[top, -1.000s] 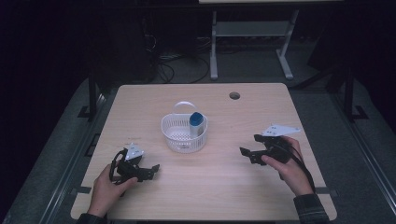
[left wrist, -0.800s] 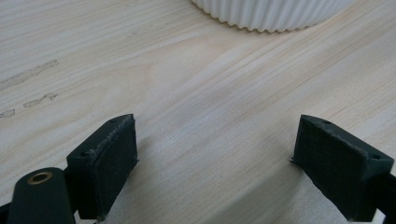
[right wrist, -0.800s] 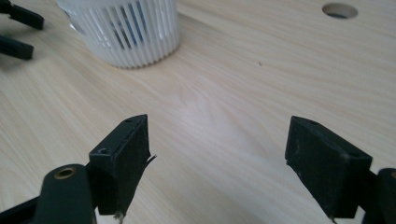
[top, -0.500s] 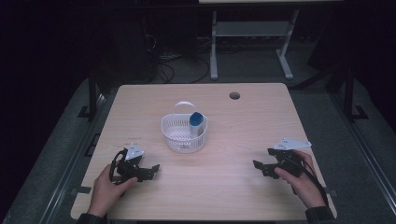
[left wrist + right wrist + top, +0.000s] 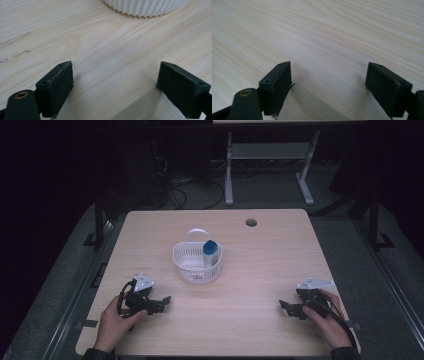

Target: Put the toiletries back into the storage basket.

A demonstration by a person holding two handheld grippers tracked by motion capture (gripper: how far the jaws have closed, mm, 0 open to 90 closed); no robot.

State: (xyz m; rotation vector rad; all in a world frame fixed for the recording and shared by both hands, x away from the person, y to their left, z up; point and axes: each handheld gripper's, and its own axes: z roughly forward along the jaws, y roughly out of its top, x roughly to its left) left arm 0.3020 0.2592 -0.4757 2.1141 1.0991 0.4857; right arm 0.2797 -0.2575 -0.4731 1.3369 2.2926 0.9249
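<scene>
Basket (image 5: 197, 264): white, at the bench's (image 5: 260, 270) middle, holding an upright blue-capped bottle (image 5: 209, 252).
Left gripper (image 5: 162, 301): near the front-left corner, fingers (image 5: 56, 85) spread apart, empty.
Right gripper (image 5: 284, 307): near the front-right corner, fingers (image 5: 277, 83) parted, empty.

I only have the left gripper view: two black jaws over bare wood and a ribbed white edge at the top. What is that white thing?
Observer: A round white basket with a handle, at the middle of the table.
Operator: Anything inside it?
Observer: A white tube with a blue cap, standing against the basket's right side, cap up.
Operator: Where is the other hand-held gripper?
Observer: The right hand-held gripper sits low near the table's right front corner, well away from the basket.
Operator: Is it holding something?
Observer: No. In the right gripper view its jaws stand wide apart with bare wood between them.
</scene>
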